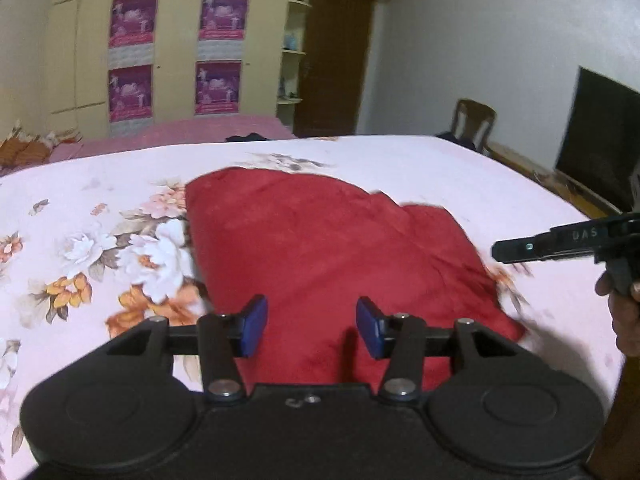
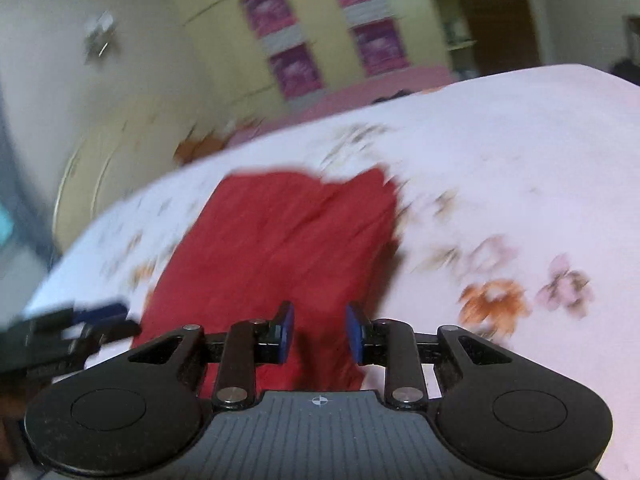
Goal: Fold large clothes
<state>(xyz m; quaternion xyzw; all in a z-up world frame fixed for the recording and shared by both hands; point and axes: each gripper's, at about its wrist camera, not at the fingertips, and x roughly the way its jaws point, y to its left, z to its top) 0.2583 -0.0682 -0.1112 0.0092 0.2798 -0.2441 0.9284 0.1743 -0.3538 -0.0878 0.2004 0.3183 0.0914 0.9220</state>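
A red garment [image 1: 320, 252] lies folded on the floral bedsheet [image 1: 100, 248]. My left gripper [image 1: 311, 326] is open, with nothing between its blue pads, just above the garment's near edge. My right gripper shows side-on in the left wrist view [image 1: 500, 249], to the right of the garment over the sheet. In the blurred right wrist view the right gripper [image 2: 319, 334] is open and empty above the near end of the red garment [image 2: 288, 240]. The left gripper [image 2: 100, 316] shows at the left edge there.
The bed carries a pale pink floral sheet [image 2: 500, 168]. Behind it are a second pink bed [image 1: 208, 132], a cream wardrobe with purple posters [image 1: 172, 52], a brown door [image 1: 336, 60], a wooden chair [image 1: 472, 120] and a dark TV screen [image 1: 596, 144] at the right.
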